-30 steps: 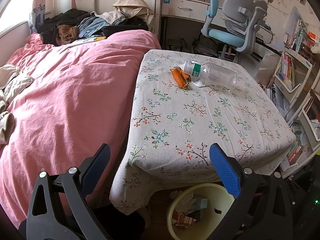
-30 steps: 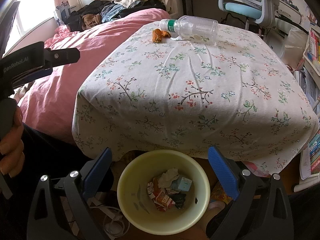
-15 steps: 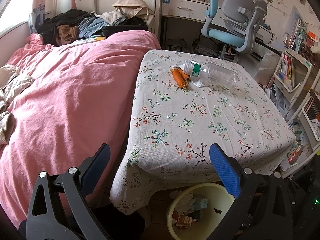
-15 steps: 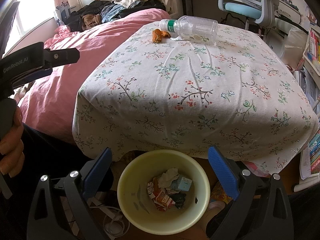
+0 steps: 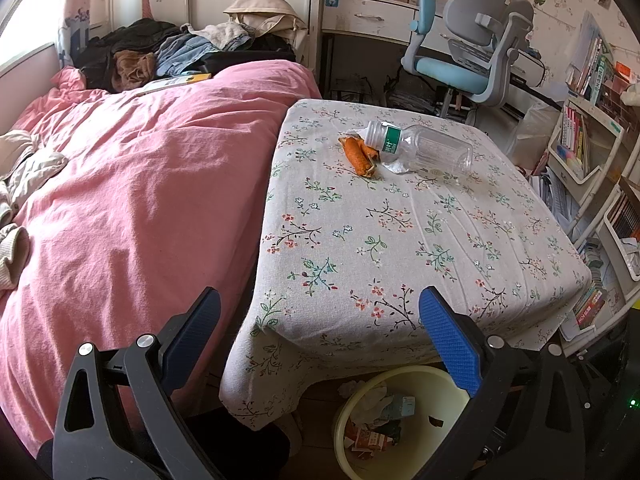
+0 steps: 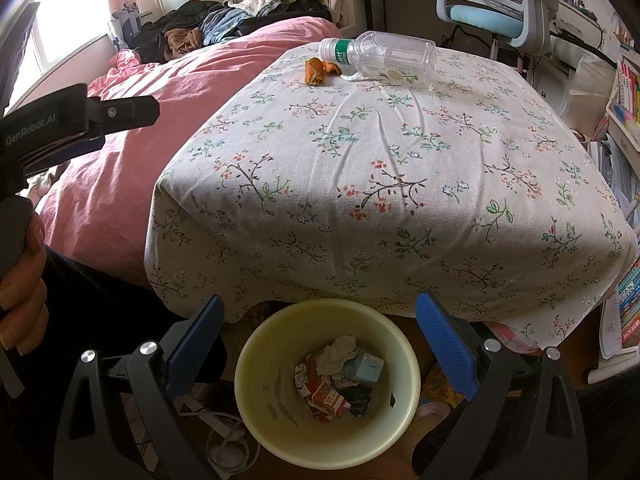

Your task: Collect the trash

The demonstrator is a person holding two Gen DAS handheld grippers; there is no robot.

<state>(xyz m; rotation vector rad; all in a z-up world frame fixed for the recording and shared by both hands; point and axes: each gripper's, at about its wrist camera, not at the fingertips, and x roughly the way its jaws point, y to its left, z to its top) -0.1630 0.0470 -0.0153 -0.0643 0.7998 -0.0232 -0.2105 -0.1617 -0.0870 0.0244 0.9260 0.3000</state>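
So the trash left to grab is an empty plastic bottle [image 6: 382,58] lying on its side at the far end of the table [image 6: 400,184], up at 12 o'clock, with an orange wrapper [image 6: 316,71] touching its neck end at about 9 o'clock. The yellow bin [image 6: 256,364] sits on the floor right at the near table edge, 6 o'clock, already holding some scraps, so drops are short. Right gripper [image 6: 320,338] hangs over the bin, jaws wide apart, empty. Left gripper [image 5: 320,320] is spread open too, nothing in it, aimed at the table.

Bare tablecloth [image 6: 380,168] before bottle [image 6: 384,58]
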